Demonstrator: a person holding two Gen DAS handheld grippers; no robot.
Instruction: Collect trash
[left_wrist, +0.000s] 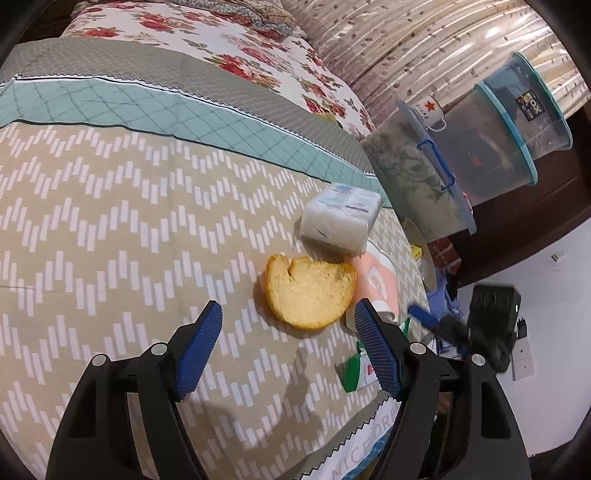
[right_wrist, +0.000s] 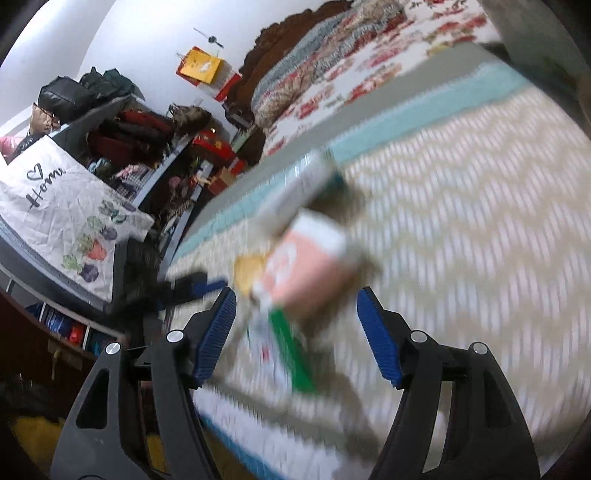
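Note:
A slice of bread lies on the zigzag bedcover near its right edge. Behind it sits a white tissue pack; beside it are a pink-and-white carton and a green-and-white wrapper. My left gripper hangs open just short of the bread, holding nothing. The right wrist view is blurred: my right gripper is open over the pink carton and green wrapper, not gripping either. The bread and tissue pack lie beyond. The right gripper also shows as a blur at the bed's edge.
Stacked clear storage tubs and a mug with a red star stand right of the bed. A floral quilt covers the far end. A black device lies on the floor. Cluttered shelves and a "Home" cloth stand to the left.

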